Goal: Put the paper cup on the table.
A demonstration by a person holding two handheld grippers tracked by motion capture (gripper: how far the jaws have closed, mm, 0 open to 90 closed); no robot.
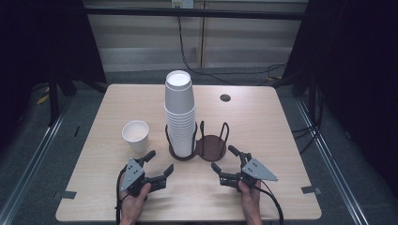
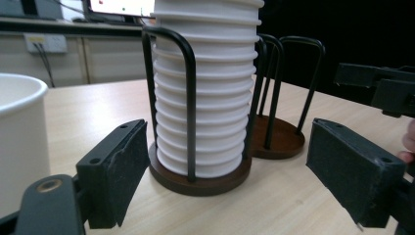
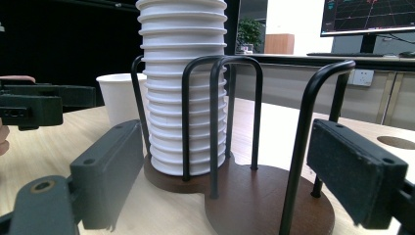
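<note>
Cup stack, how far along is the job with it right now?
Done: one cup stands alone on the table, left of the stack in the holder. In hand: nothing; the left gripper and right gripper are open, facing the holder. Left: the stack remains in one bay; the other is empty.

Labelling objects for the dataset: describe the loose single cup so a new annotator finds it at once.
Start at the wooden table and find the dark two-ring wire cup holder near its middle, one ring filled by a tall stack of white cups. Left of that stack stands the single white paper cup. It alone sits upright, mouth up, straight on the tabletop, outside the holder.
</note>
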